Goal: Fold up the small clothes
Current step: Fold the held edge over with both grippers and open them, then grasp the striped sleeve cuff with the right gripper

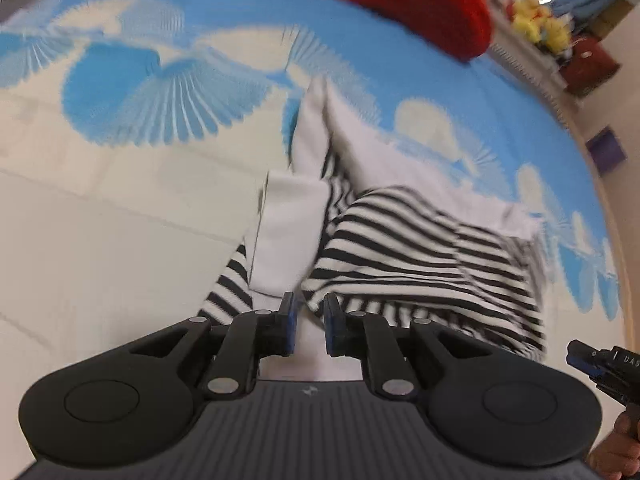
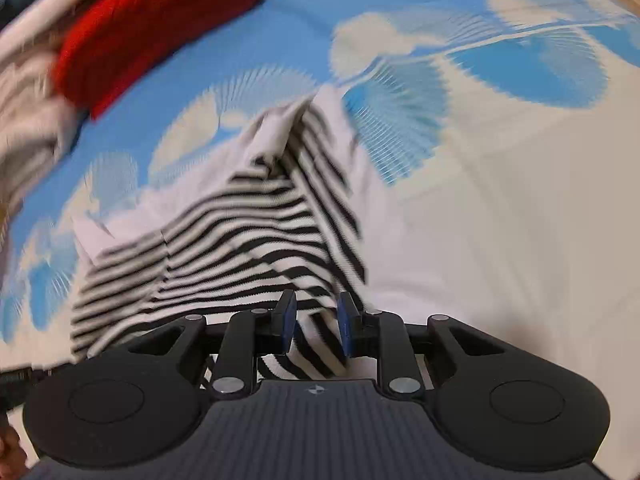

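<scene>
Folding, left wrist view: we see the striped garment lying bunched on the blue-and-white bedspread, a red item well beyond it.
Left gripper: its jaws stand slightly apart over a white stretch of cloth; we see no pad pressing on it.
Right wrist view: the garment rises in a ridge just ahead of the right gripper.
Right jaws: narrowly apart, a striped fold between them; we cannot tell whether the pads pinch it.
Doing it well: we judge both edges should be laid flat and the ridge smoothed before pulling away.
</scene>
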Available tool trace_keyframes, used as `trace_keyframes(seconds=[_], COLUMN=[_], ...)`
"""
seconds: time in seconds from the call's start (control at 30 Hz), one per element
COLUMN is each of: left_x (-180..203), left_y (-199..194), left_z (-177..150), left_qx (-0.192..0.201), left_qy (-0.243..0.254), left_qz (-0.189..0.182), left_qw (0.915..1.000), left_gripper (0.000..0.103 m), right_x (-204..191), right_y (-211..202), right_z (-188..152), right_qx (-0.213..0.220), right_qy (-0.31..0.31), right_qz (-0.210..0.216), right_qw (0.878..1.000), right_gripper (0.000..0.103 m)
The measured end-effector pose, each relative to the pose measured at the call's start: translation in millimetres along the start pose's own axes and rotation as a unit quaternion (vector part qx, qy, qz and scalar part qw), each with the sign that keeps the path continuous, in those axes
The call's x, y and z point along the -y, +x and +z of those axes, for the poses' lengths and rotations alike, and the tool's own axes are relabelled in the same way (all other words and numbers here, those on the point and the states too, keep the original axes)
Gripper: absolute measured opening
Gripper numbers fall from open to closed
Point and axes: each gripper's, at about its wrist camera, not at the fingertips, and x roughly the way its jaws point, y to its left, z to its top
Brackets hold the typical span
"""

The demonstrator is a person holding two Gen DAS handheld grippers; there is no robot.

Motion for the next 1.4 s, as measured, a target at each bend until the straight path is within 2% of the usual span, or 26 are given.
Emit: trace_keyframes(seconds=[0.1, 0.17, 0.27, 0.37, 0.43, 0.5, 0.57, 0.6, 0.67, 0.7, 0.73, 0.8, 0.83, 0.9, 1.0, 1.13, 1.4], left_x=[0, 1, -2, -12, -22, -35, -48, -53, -55, -51, -48, -41, -37, -34, -29, -33, -46], left_y=[-46, -76, -116, -132, -129, -115, -96, -90, -86, -84, -81, -76, -72, -63, -53, -42, -35], left_z=[-13, -28, -66, -113, -141, -170, -187, -188, -183, -180, -178, -178, -179, -182, -184, -185, -185], left_qx=[0.023, 0.039, 0.057, 0.065, 0.068, 0.065, 0.017, -0.004, -0.002, 0.001, 0.004, 0.001, -0.009, -0.022, -0.033, -0.045, -0.066], left_qy=[0.02, 0.039, 0.063, 0.076, 0.077, 0.066, 0.033, 0.005, -0.017, -0.009, 0.0, 0.015, 0.021, 0.023, 0.024, 0.014, -0.005], left_qz=[-0.004, -0.002, -0.005, 0.0, 0.011, 0.027, 0.049, 0.047, 0.03, 0.035, 0.044, 0.054, 0.053, 0.056, 0.076, 0.1, 0.109], left_qw=[0.9995, 0.9985, 0.9964, 0.995, 0.9947, 0.9953, 0.9981, 0.9989, 0.9994, 0.9993, 0.999, 0.9984, 0.9983, 0.9979, 0.9962, 0.9939, 0.9919], left_gripper=[0.017, 0.018, 0.032, 0.035, 0.041, 0.043, 0.043, 0.043, 0.055, 0.067, 0.076, 0.083, 0.085, 0.085, 0.085, 0.085, 0.085], right_x=[11, 16, 33, 52, 64, 76, 91, 97, 108, 111, 111, 107, 106, 106, 108, 109, 108], right_y=[-51, -86, -131, -163, -173, -170, -158, -150, -131, -127, -123, -113, -108, -99, -91, -85, -67], right_z=[-7, -15, -35, -64, -84, -105, -124, -134, -147, -150, -152, -152, -153, -156, -161, -165, -167], right_qx=[0.029, 0.061, 0.093, 0.117, 0.127, 0.126, 0.113, 0.101, 0.053, 0.041, 0.032, 0.014, 0.007, -0.01, -0.032, -0.038, -0.052], right_qy=[0.016, 0.003, 0.002, -0.009, -0.022, -0.022, -0.005, 0.002, 0.027, 0.039, 0.042, 0.025, 0.014, 0.0, -0.001, -0.013, -0.006], right_qz=[0.041, 0.046, 0.053, 0.051, 0.035, 0.014, 0.0, -0.007, -0.032, -0.024, -0.012, -0.007, -0.015, -0.032, -0.048, -0.065, -0.091], right_qw=[0.999, 0.997, 0.994, 0.992, 0.991, 0.992, 0.994, 0.995, 0.998, 0.998, 0.999, 1.0, 1.0, 0.999, 0.998, 0.997, 0.994], right_gripper=[0.024, 0.027, 0.035, 0.041, 0.047, 0.048, 0.048, 0.048, 0.048, 0.049, 0.049, 0.051, 0.055, 0.059, 0.059, 0.062, 0.062])
